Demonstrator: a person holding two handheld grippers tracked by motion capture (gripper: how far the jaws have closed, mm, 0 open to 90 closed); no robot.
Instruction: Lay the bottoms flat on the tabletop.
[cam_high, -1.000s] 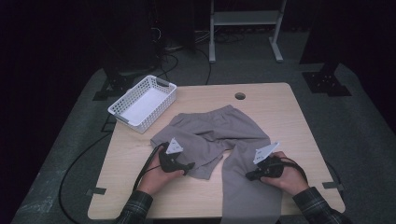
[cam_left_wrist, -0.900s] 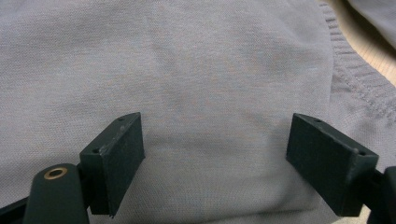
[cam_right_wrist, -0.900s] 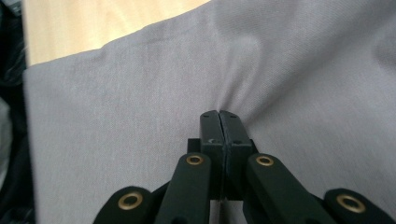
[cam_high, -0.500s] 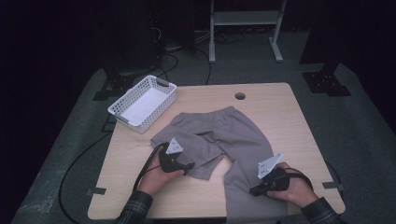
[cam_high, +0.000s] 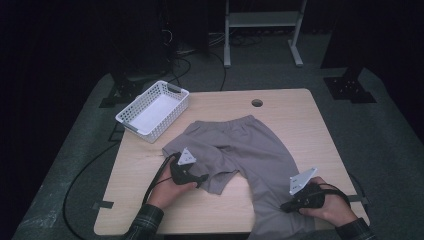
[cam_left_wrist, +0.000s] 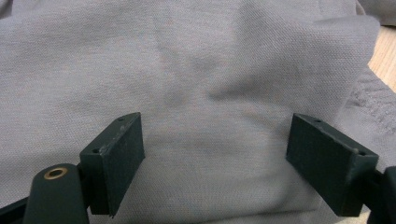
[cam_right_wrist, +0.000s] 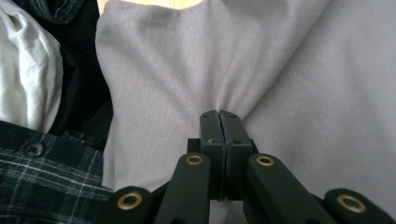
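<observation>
Lying spread across the light wooden table (cam_high: 150, 200), the grey fabric shorts (cam_high: 250, 150) serve as the landmark for everything else: their waistband faces the far edge of the table, and one leg runs to the near edge and hangs over it. At the shorts' other, shorter leg, on their left side, sits the left gripper (cam_high: 197, 179), black with a grey three-cornered plate on top, held in the person's left hand (cam_high: 167, 190). The left gripper view shows its jaws spread wide, with grey cloth lying beyond and between them and neither pad pressing on it. At the shorts' long leg, near the table's front edge, the right gripper (cam_high: 286, 206) rests in the person's right hand (cam_high: 330, 207). Its jaws, seen in the right gripper view, stand almost together and pinch a gathered fold of the cloth, having just been easing apart slightly. Beyond the shorts' left side, well apart, stands a white plastic lattice basket (cam_high: 152, 110).
</observation>
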